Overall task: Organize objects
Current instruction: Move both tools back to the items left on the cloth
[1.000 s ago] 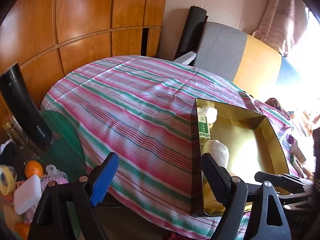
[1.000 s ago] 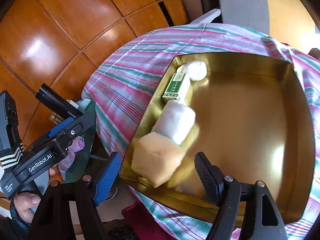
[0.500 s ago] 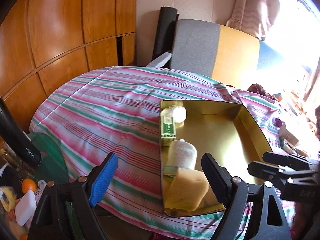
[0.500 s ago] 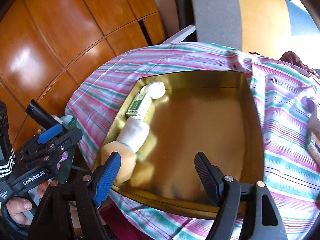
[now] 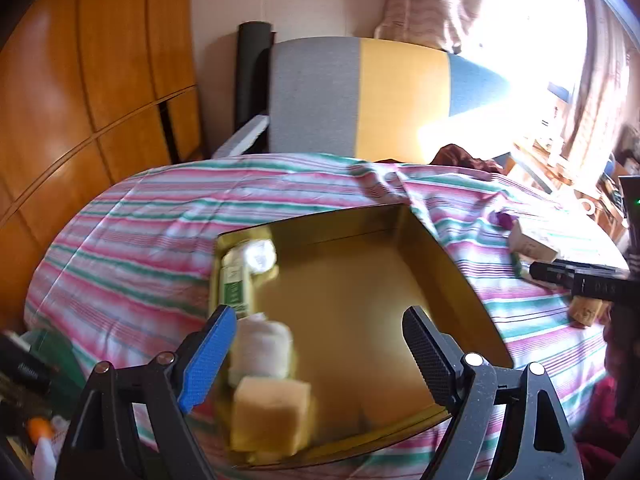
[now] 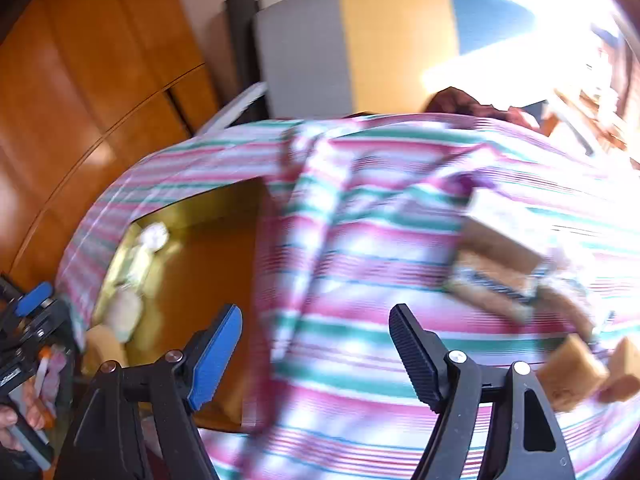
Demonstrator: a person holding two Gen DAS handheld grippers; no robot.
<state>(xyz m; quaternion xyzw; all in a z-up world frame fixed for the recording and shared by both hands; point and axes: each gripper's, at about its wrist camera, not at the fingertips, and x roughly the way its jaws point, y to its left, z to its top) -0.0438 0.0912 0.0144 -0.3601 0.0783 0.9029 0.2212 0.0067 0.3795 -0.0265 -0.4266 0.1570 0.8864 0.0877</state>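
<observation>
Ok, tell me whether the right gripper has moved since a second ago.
Yes. The right gripper has swung to the right: the gold box, earlier filling its view, now sits at left, and the striped cloth lies between its open jaws.

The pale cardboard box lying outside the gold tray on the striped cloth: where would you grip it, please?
Grip the pale cardboard box across its narrow width, coming from above with the open right gripper. It lies flat on the striped cloth, long sides seemingly free; blur hides finer detail.
</observation>
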